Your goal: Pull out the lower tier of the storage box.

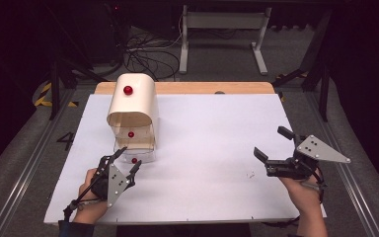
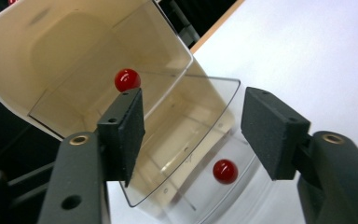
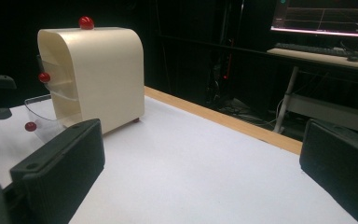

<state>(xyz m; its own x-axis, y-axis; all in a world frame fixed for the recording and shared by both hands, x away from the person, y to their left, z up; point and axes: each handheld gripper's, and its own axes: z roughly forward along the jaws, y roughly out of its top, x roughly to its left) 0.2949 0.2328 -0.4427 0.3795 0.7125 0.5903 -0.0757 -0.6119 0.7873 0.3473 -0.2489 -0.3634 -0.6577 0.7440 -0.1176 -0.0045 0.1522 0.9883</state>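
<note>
On the white table, far-left area: one cream drawer cabinet with rounded top, a red knob on its top face. Two clear drawers with red ball knobs. Upper drawer: nearly closed, knob at its front. Lower drawer: pulled out toward the person, its knob facing the left gripper.

Left gripper: held in the person's left hand, just in front of the lower drawer. Jaws apart, nothing pressed between the pads; in the left gripper view the lower knob sits between them, untouched.

Right gripper: held in the right hand, well apart from the cabinet, near the right edge of the table. Jaws wide apart, nothing between them.

Beyond the table: desk frame, cables on the floor.
</note>
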